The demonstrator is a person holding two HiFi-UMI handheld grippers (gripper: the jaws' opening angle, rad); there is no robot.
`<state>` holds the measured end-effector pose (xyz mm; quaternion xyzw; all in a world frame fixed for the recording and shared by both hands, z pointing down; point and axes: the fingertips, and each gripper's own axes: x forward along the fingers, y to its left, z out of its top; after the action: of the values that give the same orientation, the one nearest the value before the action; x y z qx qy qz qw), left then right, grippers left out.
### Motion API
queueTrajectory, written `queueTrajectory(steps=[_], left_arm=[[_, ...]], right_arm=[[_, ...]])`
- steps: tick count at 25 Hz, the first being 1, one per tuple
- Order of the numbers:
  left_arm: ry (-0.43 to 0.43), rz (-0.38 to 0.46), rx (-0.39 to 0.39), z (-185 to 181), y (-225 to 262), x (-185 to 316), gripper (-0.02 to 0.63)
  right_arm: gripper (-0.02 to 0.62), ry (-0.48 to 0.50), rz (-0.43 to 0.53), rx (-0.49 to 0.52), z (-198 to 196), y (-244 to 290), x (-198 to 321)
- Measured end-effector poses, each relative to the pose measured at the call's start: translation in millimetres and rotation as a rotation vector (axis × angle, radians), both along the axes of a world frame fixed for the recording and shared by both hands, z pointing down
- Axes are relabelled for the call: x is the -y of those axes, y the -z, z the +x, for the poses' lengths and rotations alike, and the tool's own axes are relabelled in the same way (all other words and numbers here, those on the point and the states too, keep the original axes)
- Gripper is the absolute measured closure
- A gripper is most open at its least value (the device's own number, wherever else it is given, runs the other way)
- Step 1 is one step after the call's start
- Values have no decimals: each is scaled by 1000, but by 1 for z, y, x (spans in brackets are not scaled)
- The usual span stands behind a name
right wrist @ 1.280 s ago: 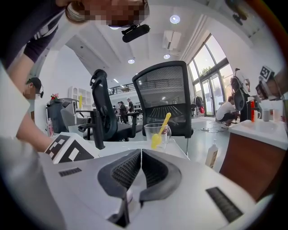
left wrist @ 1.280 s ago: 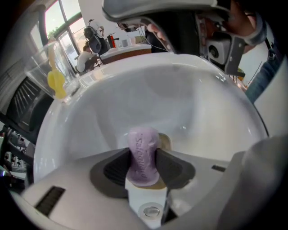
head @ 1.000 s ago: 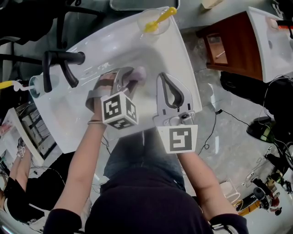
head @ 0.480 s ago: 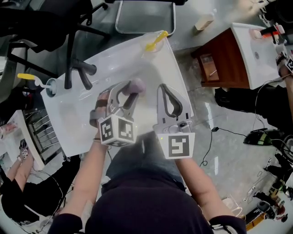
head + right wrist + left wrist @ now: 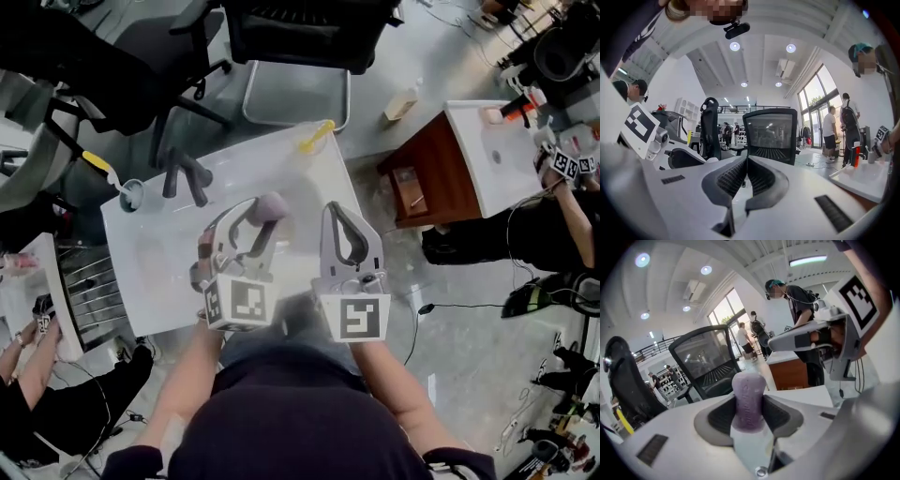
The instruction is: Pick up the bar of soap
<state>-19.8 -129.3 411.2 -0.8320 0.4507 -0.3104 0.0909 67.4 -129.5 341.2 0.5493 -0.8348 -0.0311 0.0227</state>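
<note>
Item counts, head view:

- Grippers: two. The left gripper and the right gripper sit side by side at frame centre.
- Marker cubes: two, the left cube and the right cube, one per gripper.
- Bar of soap: one, purple.
- White washbasins: two, the centre basin and the upper-right basin.
- Brown cabinet: one.
- Black faucet: one.
- Yellow-handled brushes: two, the upper-centre brush and the left brush.
- Black office chairs along the top edge: two, the top-centre chair and the top-left chair.
- Bystanders: two, one person at lower left and one person at the right edge.
</note>
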Motion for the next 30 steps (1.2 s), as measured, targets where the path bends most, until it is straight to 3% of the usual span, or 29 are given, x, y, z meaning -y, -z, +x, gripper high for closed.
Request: queueTrajectory(steps=[16,25,30], left_arm=[[164,265,-331,-43,140,-9,426],[237,340,-478,-64,183,-21,426],[258,371,-514,-71,197,-29,426]], right_arm=[[577,30,149,-13,-17,85,-12],[577,22,206,2,-23,114,-18],[577,-7,210,20,-18,123,-22]])
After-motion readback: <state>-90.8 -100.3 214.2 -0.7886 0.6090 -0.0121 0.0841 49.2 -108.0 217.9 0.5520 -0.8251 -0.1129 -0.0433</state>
